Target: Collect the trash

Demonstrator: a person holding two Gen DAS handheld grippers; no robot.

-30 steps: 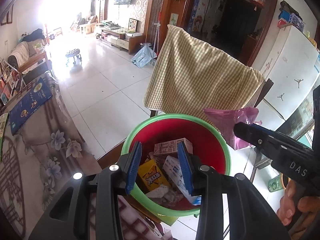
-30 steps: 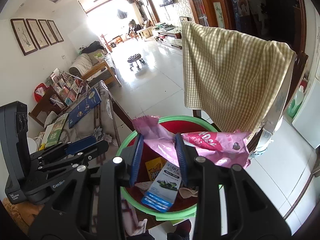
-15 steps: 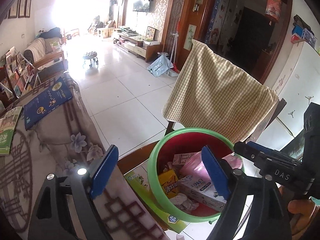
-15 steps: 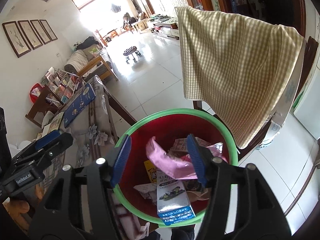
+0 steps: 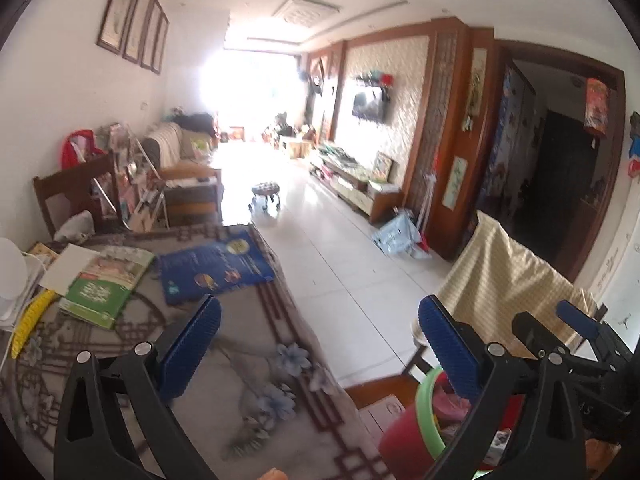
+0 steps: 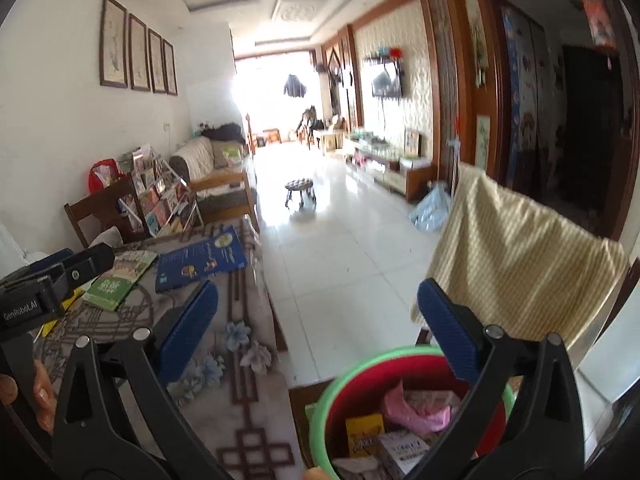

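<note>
Setting: a long, bright living room with a pale tiled floor, seen from two cameras mounted on hand-held grippers.
Table point(image 5: 256, 400): covered by a grey cloth with blue flowers and a brown lattice border, filling the lower left of both views.
Green booklet point(image 5: 106, 286): lay flat towards the table's far left corner, beside a white sheet.
Blue booklet point(image 5: 216, 266): lay flat near the table's far edge, just right of the green one.
Left gripper point(image 5: 320, 350): its jaws were opening and stood wide, blue pads well apart, with nothing between them; it was above the table's right edge.
Right gripper point(image 6: 318, 326): its jaws were also opening and stood wide, nothing held between them; the bin showed below them.
Trash bin point(image 6: 340, 412): a red bucket with a green rim, standing just off the table's right edge at the bottom of both views.
Trash in the bin: a pink wrapper point(image 6: 416, 410), a yellow packet point(image 6: 362, 434) and a white carton point(image 6: 400, 454) lay inside.
Chair point(image 6: 520, 264): stood behind the bin, its back draped with a yellow checked cloth.
Hand point(image 6: 40, 396): fingers showed at the left edge of the right view, gripping the other tool's handle.
</note>
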